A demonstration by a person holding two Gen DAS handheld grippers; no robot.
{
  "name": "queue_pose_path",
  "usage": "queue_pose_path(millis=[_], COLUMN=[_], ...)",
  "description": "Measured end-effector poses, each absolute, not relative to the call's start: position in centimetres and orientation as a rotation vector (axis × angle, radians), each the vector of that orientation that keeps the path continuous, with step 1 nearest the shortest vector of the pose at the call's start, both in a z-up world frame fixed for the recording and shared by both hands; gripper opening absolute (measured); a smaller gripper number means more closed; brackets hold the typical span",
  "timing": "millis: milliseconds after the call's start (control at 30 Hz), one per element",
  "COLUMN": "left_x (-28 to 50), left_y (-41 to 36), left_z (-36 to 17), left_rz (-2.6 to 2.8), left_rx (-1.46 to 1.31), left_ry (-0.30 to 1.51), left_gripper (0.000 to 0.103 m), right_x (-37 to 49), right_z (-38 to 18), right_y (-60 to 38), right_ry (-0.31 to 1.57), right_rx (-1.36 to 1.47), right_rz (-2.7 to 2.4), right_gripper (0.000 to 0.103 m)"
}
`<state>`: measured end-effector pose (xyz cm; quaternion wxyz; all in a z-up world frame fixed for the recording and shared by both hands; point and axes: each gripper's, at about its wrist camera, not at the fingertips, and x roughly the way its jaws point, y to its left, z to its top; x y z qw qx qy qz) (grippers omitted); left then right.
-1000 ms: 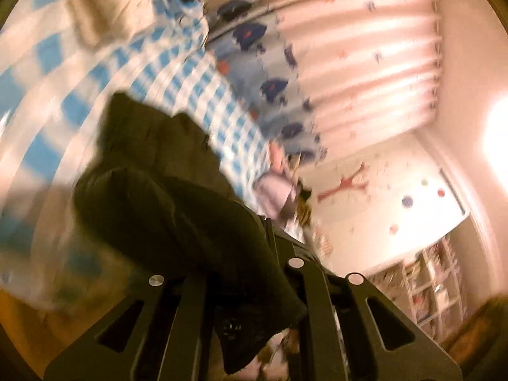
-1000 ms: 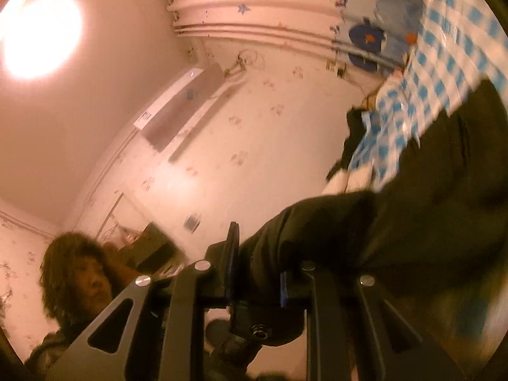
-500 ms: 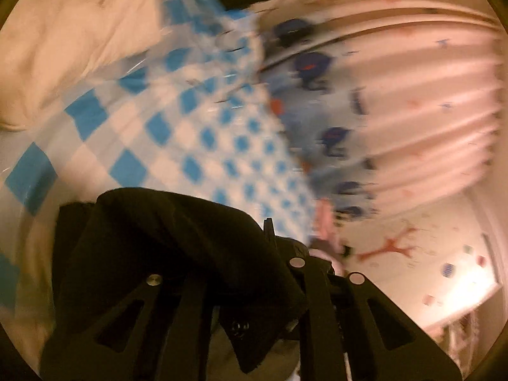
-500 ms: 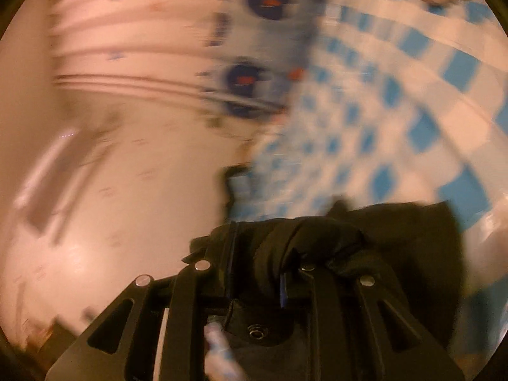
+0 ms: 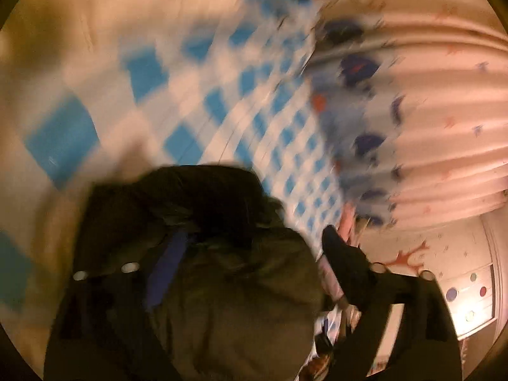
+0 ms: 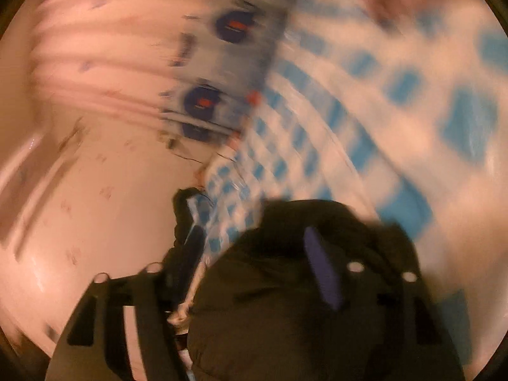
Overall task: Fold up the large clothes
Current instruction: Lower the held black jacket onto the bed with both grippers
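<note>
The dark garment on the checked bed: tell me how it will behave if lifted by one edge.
The dark garment looks floppy: it lies bunched in soft, rounded folds on the blue-checked bedcover, so it would probably sag and trail. Its puffy bulk in the right wrist view suggests padding, perhaps bulky yet fairly light. The folds would likely slump open once let go.

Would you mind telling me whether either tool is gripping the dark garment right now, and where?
Neither grips it: both tools' jaws have just been opening, and the dark garment lies loosely between them on the checked bedspread.

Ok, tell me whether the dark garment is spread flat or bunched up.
Bunched up: the dark garment lies heaped on the checked bedcover, mounded between each gripper's spread fingers.
</note>
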<state>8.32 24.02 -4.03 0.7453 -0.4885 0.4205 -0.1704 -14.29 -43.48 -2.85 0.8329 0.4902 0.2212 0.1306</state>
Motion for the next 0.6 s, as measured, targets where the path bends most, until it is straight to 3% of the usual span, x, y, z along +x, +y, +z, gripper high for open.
queue_pose_path(millis=[67,133,300,367,433,600], left_x=[7.4,6.8,7.8,9.5,10.6,9.9], left_y=[23.6,20.6,8.0,4.1,3.9,4.6], left_z=[-1.2,1.8,2.5,-1.6,-6.2,-7.1], left_rz=[-0.392,-0.427,-0.530,-0.502,-0.498,-0.473], left_rx=[-1.016,-0.867,-0.453,-0.325,-0.377,-0.353], left_ry=[0.850,0.803,0.861,0.963,1.033,1.056], left_gripper=[0.086,0.086,0.086,0.086,0.085,0.081], right_x=[-12.9,-9.7,-2.6,-1.3,-2.0,-2.8], right_z=[0.1,2.2,-1.1,-5.4,-8.8,-8.5], right_y=[-40.8,-36.0,-27.6,-27.4,-29.3,-29.7], right_ry=[0.513,0.607,0.848,0.960,0.987,1.040], right_rx=[0.879,0.634,0.237,0.244,0.403,0.350], right_rz=[0.282,0.261,0.134,0.096,0.127,0.149], right_gripper=[0.076,0.076,0.076,0.076,0.077,0.076])
